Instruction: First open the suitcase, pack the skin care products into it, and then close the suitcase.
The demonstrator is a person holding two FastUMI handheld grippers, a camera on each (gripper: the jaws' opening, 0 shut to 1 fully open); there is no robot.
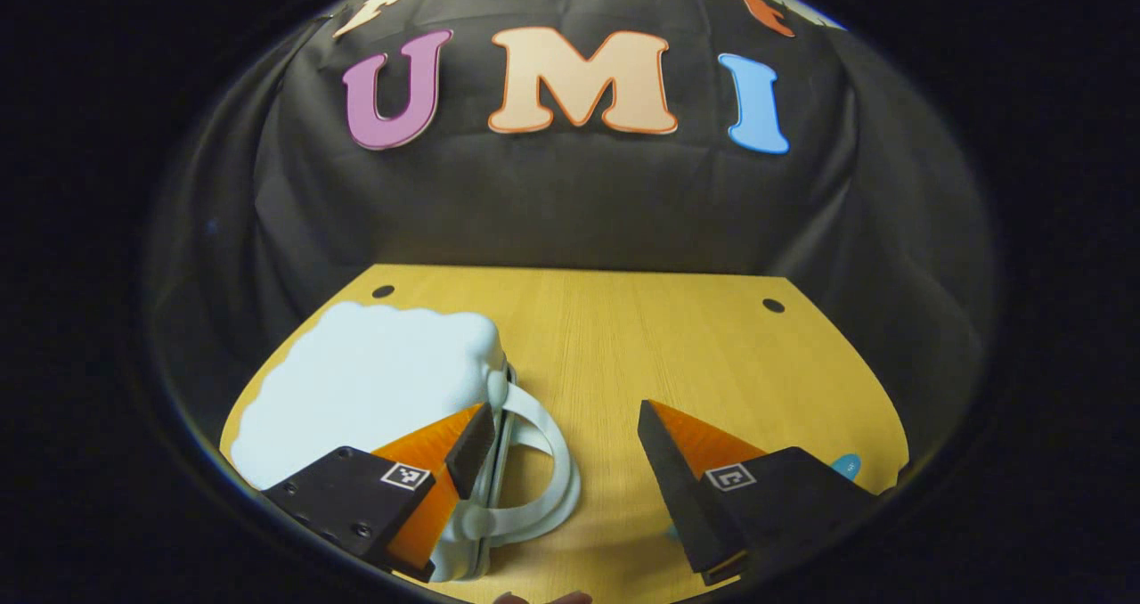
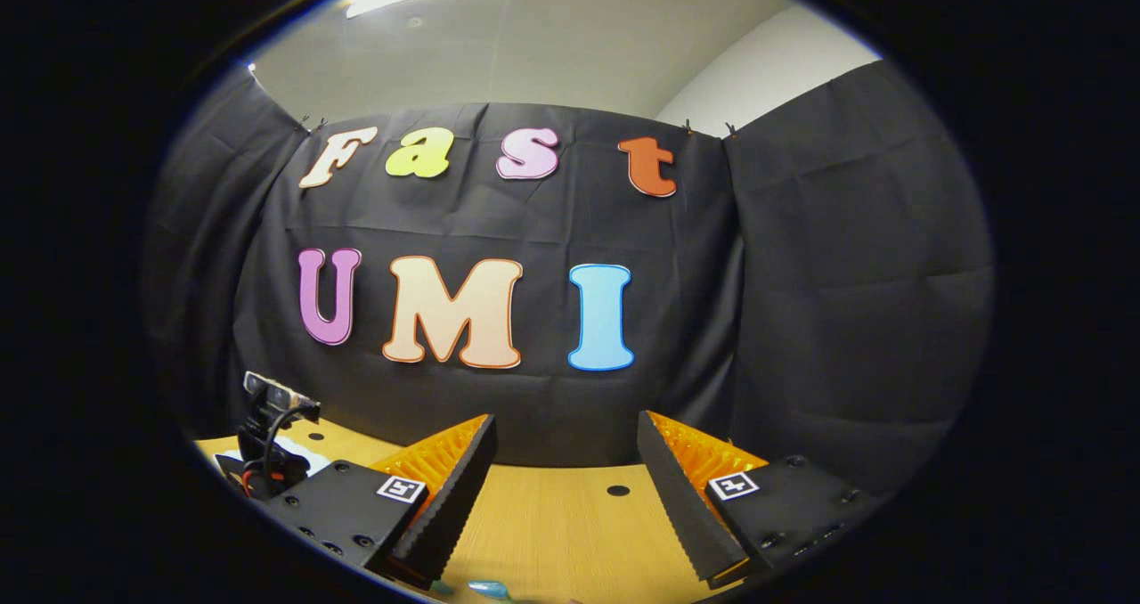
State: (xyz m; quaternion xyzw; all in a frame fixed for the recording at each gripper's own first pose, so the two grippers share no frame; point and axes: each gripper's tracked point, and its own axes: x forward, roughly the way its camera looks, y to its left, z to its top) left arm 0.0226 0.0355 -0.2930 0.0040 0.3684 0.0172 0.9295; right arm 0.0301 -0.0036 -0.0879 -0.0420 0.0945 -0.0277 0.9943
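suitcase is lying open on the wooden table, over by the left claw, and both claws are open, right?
Not quite: the suitcase is closed, its two shells together and the handle sticking out toward the left claw, as the left gripper view shows. The rest holds: it lies on the wooden table, and the left claw and the right claw are both open.

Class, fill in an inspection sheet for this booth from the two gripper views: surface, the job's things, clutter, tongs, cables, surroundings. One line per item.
Surface: wooden table, with small dark holes near its far edge.
Job's things: pale blue suitcase lying closed at the table's left, handle toward the middle; a small blue item peeks past the left tongs' finger, too hidden to identify.
Clutter: nothing seen.
Tongs: left tongs open, one finger over the suitcase edge, touching or not unclear; right tongs open, holding nothing.
Cables: wires on the other device at the left in the right gripper view.
Surroundings: black cloth wall; white ceiling above.
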